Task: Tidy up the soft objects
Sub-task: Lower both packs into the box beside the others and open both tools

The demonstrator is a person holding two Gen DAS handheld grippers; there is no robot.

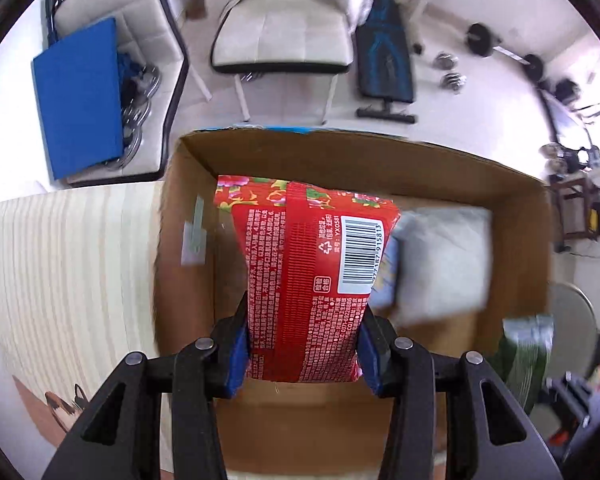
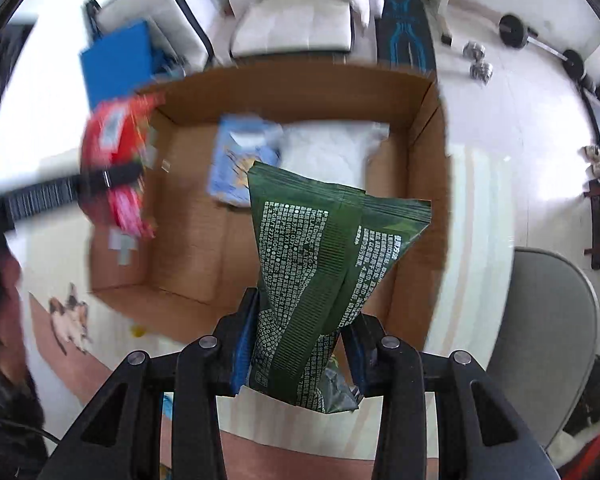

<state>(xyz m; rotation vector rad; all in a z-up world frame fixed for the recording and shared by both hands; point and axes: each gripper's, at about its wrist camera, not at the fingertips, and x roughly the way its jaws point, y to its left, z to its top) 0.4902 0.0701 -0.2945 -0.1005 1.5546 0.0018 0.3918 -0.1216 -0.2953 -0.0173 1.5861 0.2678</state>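
Note:
My left gripper [image 1: 303,344] is shut on a red flowered soft pack [image 1: 308,264] with a barcode, held above the open cardboard box [image 1: 340,152]. My right gripper [image 2: 298,354] is shut on a dark green soft pack [image 2: 320,280], held over the box's near right part [image 2: 428,184]. A white pillow-like pack [image 1: 444,260] and a light blue pack [image 1: 386,276] lie in the box; they also show in the right wrist view, white [image 2: 332,152] and blue [image 2: 236,164]. The red pack [image 2: 116,152] and left gripper appear blurred at the left of the right view. The green pack [image 1: 528,356] shows blurred at the left view's right.
The box stands on a pale wood-grain table [image 1: 72,264]. Beyond it are white chairs [image 1: 284,36], a blue board [image 1: 80,96], a black exercise bench [image 1: 384,60] and dumbbells [image 1: 452,76] on the floor. A grey chair [image 2: 540,320] stands at the right.

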